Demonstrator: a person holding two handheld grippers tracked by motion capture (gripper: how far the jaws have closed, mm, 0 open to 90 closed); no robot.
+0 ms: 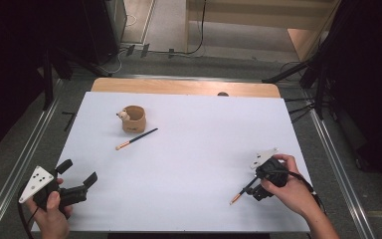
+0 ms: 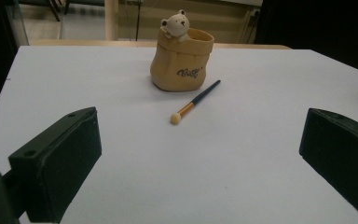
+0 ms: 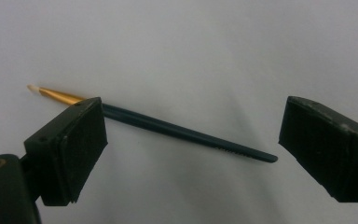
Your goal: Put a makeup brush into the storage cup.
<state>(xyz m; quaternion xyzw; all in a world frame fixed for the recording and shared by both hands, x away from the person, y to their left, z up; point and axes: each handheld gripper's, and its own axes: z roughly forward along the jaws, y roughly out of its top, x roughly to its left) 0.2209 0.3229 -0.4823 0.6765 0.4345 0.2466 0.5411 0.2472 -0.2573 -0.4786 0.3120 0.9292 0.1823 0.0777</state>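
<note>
A tan pouch-shaped holder (image 1: 133, 119) with a small bear on its rim stands at the table's far left; it also appears as the holder (image 2: 182, 60). A dark-handled brush (image 1: 137, 139) with a gold ferrule lies just in front of it, pale tip toward me, brush (image 2: 195, 102). My left gripper (image 1: 78, 173) is open near the front left corner, well short of both, left gripper (image 2: 204, 140). A second brush (image 3: 177, 130) lies flat on the table at the front right, second brush (image 1: 241, 192). My right gripper (image 3: 193, 123) is open and straddles it without touching, right gripper (image 1: 254, 188).
The white table top (image 1: 199, 149) ends in a wooden strip (image 1: 184, 87) at the far edge. Metal rails run along both sides of the table. Dark stands and cables sit on the floor beyond.
</note>
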